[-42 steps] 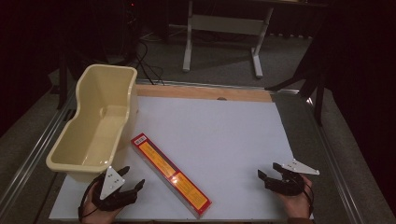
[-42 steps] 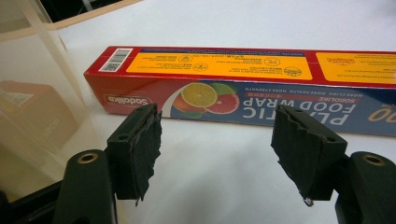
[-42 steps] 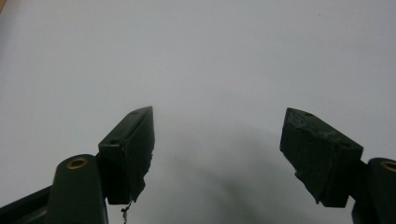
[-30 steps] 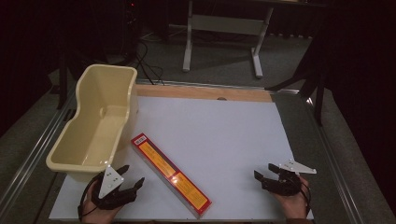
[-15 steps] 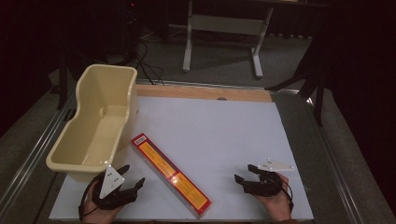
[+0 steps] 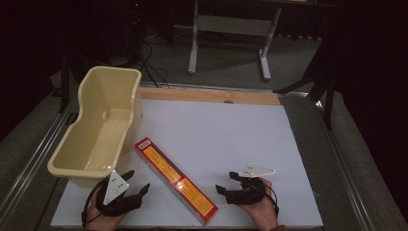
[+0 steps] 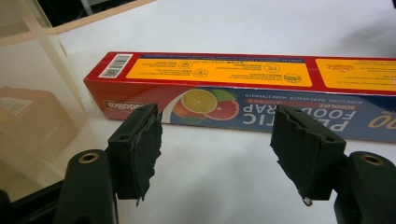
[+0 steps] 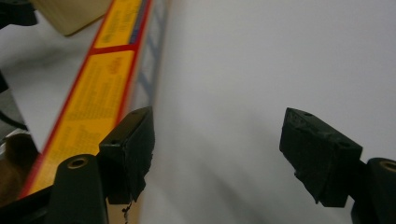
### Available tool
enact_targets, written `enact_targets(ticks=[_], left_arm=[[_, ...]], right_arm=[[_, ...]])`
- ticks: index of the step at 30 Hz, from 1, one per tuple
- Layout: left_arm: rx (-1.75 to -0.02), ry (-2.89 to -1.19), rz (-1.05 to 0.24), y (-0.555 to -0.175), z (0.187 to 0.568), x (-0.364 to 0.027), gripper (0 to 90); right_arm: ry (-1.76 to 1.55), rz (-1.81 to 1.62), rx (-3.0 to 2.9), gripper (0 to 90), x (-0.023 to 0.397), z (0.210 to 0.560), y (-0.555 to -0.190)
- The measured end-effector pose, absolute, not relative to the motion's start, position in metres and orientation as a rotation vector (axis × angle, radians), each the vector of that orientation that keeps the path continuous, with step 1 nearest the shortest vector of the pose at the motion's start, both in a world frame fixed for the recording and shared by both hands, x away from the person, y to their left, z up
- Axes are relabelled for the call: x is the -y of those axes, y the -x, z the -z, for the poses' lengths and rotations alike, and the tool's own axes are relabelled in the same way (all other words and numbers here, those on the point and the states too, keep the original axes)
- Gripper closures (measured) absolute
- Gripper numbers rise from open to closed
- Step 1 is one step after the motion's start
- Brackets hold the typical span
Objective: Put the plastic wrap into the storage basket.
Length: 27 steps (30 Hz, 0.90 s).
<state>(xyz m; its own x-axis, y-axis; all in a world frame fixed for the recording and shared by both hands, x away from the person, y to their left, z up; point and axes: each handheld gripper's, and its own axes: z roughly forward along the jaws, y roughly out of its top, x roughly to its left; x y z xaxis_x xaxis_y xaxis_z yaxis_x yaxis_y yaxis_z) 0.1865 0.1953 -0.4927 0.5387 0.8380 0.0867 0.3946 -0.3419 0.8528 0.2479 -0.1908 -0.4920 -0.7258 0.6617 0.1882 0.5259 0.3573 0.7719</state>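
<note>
The left gripper (image 6: 136, 181) sat at the near left of the white table (image 6: 231, 130), its jaws spread wide and gripping nothing; in the left gripper view (image 7: 215, 140) bare white surface lay between the two black pads. Just ahead of those jaws, apart from them, lay the long red and yellow box of plastic food wrap (image 7: 261, 93), its blue side with the citrus picture turned toward this gripper. The cream plastic tub (image 6: 98, 130) stood immediately beside this gripper on its outer side and just behind it, with its pale wall (image 7: 32, 93) near the left jaw. The right gripper (image 6: 227, 183) rested at the near right of the table, held in a hand (image 6: 263, 207), jaws likewise wide apart and empty, pointing across toward the box. In the right gripper view (image 8: 217, 140) the box (image 8: 93, 102) ran past close beside the left jaw. From the high view the box (image 6: 175, 180) lay flat and diagonal between the two grippers, its far end near the tub.
</note>
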Motion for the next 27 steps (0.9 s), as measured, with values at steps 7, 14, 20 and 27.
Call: enact_targets(ticks=[7,14,20,27], left_arm=[[-1.0,-1.946,-0.677,-0.186,0.493,-0.195,33.2],[-0.994,-1.948,-0.677,-0.186,0.493,-0.195,33.2],[-0.994,-1.946,-0.683,-0.186,0.493,-0.195,33.0],[-0.992,-1.949,-0.681,-0.186,0.493,-0.194,33.0]], right_arm=[[-0.96,-1.301,-2.556,26.0,0.147,0.487,-0.242],[-0.812,-1.254,-2.623,21.7,0.112,0.485,-0.234],[-0.751,-1.185,-2.664,18.5,0.097,0.489,-0.228],[-0.724,-0.968,-2.714,21.6,0.087,0.504,-0.229]])
